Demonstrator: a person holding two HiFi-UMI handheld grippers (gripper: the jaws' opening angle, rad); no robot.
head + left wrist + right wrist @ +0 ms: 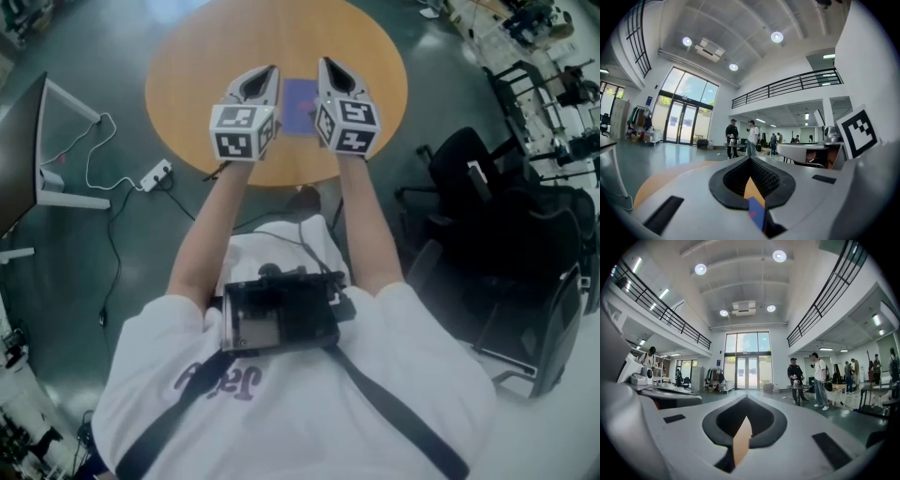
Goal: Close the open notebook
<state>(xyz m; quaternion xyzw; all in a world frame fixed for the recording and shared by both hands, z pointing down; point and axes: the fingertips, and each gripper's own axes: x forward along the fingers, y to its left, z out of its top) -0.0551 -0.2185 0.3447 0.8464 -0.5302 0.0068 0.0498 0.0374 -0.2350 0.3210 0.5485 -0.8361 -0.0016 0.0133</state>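
Observation:
A purple-blue notebook [300,105] lies flat on the round wooden table [187,66], in the gap between my two grippers; only a narrow strip shows, so I cannot tell if it is open. My left gripper [272,68] and right gripper [323,62] are held level side by side above the table's near part, each with its jaws together and nothing held. In the left gripper view, the slit below the left gripper [750,158] shows a sliver of the notebook [756,211]. The right gripper [746,397] shows only the wooden table [742,441] through its slit.
A power strip [155,173] with a white cable lies on the floor left of the table, beside a monitor stand [56,183]. Black chairs [487,187] crowd the right. People [740,138] stand at a small table far across the hall.

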